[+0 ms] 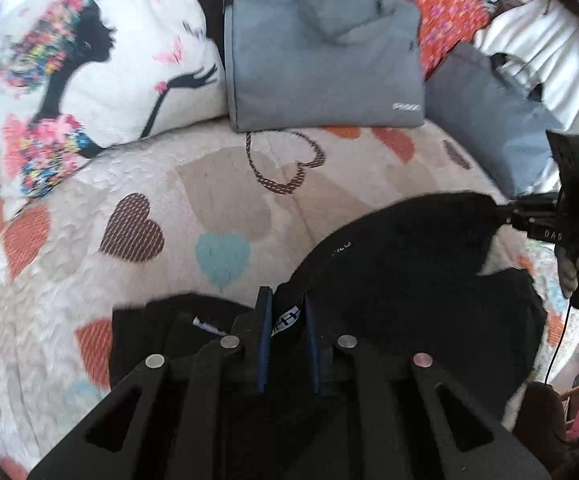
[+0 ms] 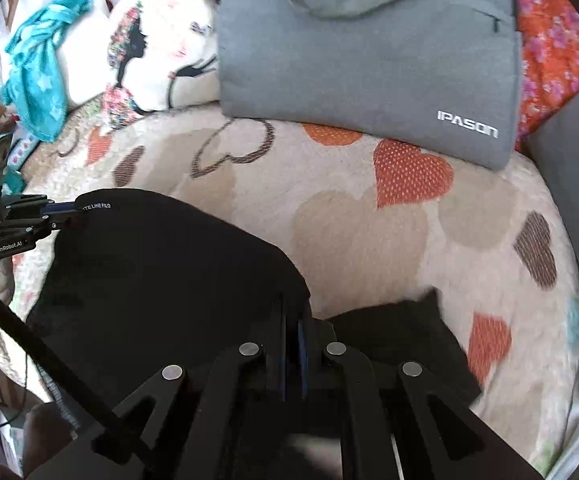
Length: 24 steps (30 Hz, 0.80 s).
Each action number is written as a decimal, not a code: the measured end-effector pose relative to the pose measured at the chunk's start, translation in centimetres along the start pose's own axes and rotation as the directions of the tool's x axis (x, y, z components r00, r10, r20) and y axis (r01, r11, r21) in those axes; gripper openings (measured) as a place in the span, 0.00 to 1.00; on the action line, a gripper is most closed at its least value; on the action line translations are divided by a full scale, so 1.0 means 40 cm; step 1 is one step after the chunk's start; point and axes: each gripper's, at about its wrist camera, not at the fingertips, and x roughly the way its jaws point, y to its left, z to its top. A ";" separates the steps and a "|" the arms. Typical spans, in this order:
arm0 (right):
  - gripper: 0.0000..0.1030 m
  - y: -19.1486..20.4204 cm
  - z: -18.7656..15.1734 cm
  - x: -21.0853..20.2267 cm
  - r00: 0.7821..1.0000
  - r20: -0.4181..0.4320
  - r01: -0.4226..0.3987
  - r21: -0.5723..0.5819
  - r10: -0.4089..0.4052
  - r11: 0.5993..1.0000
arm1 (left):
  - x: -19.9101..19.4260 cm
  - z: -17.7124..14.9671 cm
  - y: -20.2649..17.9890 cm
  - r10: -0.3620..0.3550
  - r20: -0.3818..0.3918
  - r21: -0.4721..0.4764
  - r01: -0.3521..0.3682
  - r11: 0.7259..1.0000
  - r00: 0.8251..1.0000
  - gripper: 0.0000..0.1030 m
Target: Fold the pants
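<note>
While the black pants [image 1: 409, 280] are held up over the bed, one end of the waistband is pinched in the left gripper [image 1: 287, 312] and the other end is pinched in the right gripper [image 2: 294, 320]; both pairs of jaws are squeezed tight on the cloth. A white label is seen between the left gripper's blue pads [image 1: 264, 340]; white letters are seen along the waistband in the right wrist view. A part of the pants is left lying on the heart-print blanket [image 2: 369, 220], under the lifted part. A grey laptop bag [image 2: 369, 60] marked IPASON is laid at the far side of the bed; a white cushion [image 1: 101, 60] with a black picture of a lady is propped just beside it; a teal cloth [image 2: 37, 72] is draped past the cushion.
</note>
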 end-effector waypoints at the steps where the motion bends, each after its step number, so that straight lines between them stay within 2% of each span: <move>1: 0.05 0.011 -0.021 -0.017 1.000 0.005 -0.005 0.006 0.005 1.000 | -0.029 -0.021 -0.013 -0.002 0.016 -0.005 0.002 1.000 1.000 0.14; 5: 0.05 0.065 -0.144 -0.090 1.000 0.007 -0.030 0.035 0.029 0.999 | -0.126 -0.114 -0.068 -0.012 0.069 -0.023 0.013 1.000 0.998 0.15; 8: 0.05 0.109 -0.238 -0.128 0.999 -0.005 -0.049 0.052 0.049 0.997 | -0.176 -0.211 -0.110 -0.009 0.081 -0.037 0.012 0.999 0.997 0.15; 10: 0.05 0.134 -0.303 -0.145 0.997 -0.024 -0.071 0.072 0.073 0.995 | -0.183 -0.286 -0.123 -0.007 0.059 -0.069 0.011 0.998 0.998 0.16; 13: 0.05 0.163 -0.388 -0.146 0.993 -0.070 -0.091 0.096 0.098 0.991 | -0.158 -0.378 -0.134 0.024 -0.028 -0.084 -0.026 0.996 0.999 0.19; 15: 0.06 0.178 -0.442 -0.135 0.987 -0.116 -0.101 0.110 0.113 0.989 | -0.150 -0.424 -0.138 0.035 -0.070 -0.087 -0.041 0.995 0.997 0.19; 17: 0.08 0.194 -0.488 -0.127 0.981 -0.171 -0.072 0.097 0.088 0.993 | -0.170 -0.450 -0.135 0.072 -0.073 -0.094 -0.079 0.992 0.995 0.18; 19: 0.11 0.190 -0.517 -0.149 0.984 -0.164 -0.051 0.109 0.068 0.993 | -0.216 -0.472 -0.117 0.078 -0.043 -0.141 -0.083 0.986 0.996 0.18; 22: 0.30 0.140 -0.536 -0.217 0.993 -0.094 -0.044 0.205 0.064 0.978 | -0.295 -0.502 -0.075 0.104 0.016 -0.233 -0.098 0.968 0.994 0.19; 24: 0.33 0.089 -0.540 -0.269 0.999 -0.037 -0.001 0.265 0.011 0.964 | -0.337 -0.532 -0.052 0.140 0.035 -0.283 -0.124 0.951 0.990 0.23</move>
